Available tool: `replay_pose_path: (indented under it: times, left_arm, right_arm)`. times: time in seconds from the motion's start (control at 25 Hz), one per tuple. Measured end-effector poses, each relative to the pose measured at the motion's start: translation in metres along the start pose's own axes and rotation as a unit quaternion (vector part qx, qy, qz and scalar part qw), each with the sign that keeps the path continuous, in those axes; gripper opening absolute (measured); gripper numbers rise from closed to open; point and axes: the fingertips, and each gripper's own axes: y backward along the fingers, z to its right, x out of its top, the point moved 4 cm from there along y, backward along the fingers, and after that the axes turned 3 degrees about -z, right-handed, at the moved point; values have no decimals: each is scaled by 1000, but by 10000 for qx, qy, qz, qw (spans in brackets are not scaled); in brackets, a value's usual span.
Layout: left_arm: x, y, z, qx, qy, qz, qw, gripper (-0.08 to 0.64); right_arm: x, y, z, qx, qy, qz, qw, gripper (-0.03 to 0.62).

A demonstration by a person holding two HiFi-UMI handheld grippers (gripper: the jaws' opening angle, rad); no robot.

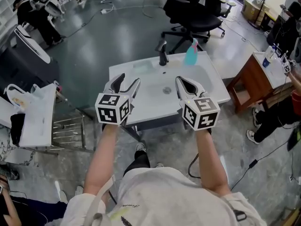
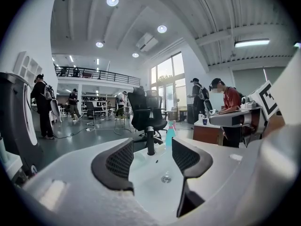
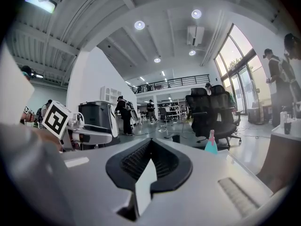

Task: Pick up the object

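A teal spray bottle [image 1: 191, 53] with a pink top stands upright on the back right corner of a white sink [image 1: 141, 108], to the right of a black faucet [image 1: 162, 53]. Both grippers hover over the sink's near edge, well short of the bottle. My left gripper [image 1: 130, 80] is open, with nothing between its jaws. In the left gripper view the faucet [image 2: 150, 142] and the bottle [image 2: 170, 134] show beyond the left gripper [image 2: 152, 146]. My right gripper [image 1: 184, 81] is shut and empty. In the right gripper view the right gripper [image 3: 151, 143] has its tips together, and the bottle [image 3: 211, 146] stands ahead to the right.
A drain [image 1: 166, 90] sits in the middle of the basin. Behind the sink stands a black office chair [image 1: 193, 13]. A wooden table [image 1: 256, 74] is at the right and a white rack [image 1: 35, 117] at the left. People stand around the room.
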Motion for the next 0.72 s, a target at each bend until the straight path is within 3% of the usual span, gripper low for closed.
replay_pose_path:
  times: [0.72]
  left_arm:
    - [31,-100,-101,-413,-31,101,9991,262]
  right_arm:
    - [36,-129,19,-365,99,-53,9993,3]
